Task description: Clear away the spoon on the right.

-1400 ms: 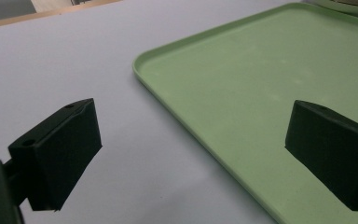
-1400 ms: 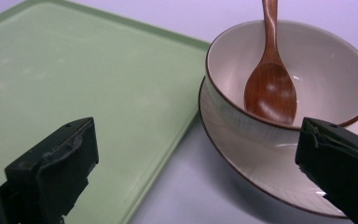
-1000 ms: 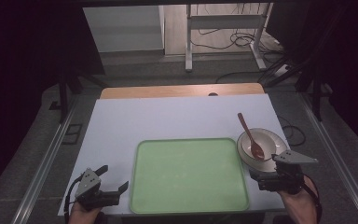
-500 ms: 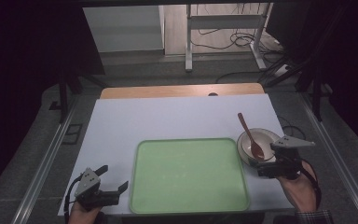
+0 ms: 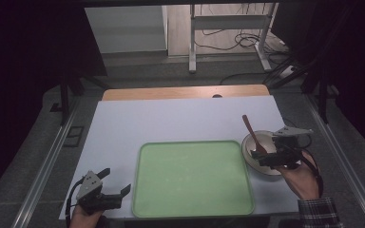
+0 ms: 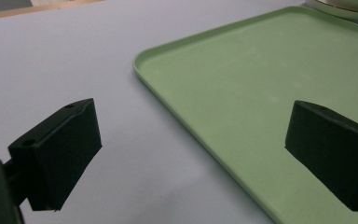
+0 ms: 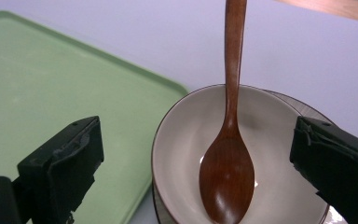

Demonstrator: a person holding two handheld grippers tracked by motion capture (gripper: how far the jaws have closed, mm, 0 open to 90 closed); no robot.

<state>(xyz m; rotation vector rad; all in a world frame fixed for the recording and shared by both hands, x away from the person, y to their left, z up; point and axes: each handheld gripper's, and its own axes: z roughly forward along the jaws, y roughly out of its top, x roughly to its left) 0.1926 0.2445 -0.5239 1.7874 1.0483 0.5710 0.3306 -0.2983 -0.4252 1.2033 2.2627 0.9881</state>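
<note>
Right claw (image 7: 193, 172) wide over bowl (image 5: 262, 152) right of green tray (image 5: 193, 178), straddling wooden spoon (image 7: 227, 172) resting inside, likely lining up a grasp; left claw (image 5: 115, 182) wide, idle at near-left table (image 5: 171, 118) edge.

Brown wooden spoon (image 7: 227, 172) rests in cream bowl (image 7: 279, 140), handle leaning out.

The left gripper (image 6: 193, 158) is hovering low with its two black jaws standing wide apart, gripping nothing. Its left jaw is hanging over the white table (image 6: 65, 56), while the right jaw is sitting over the green tray (image 6: 242, 79), whose rounded corner is lying between them. A pale bowl rim (image 6: 345, 9) is peeking in at the top right, just beside the tray's far edge.
</note>
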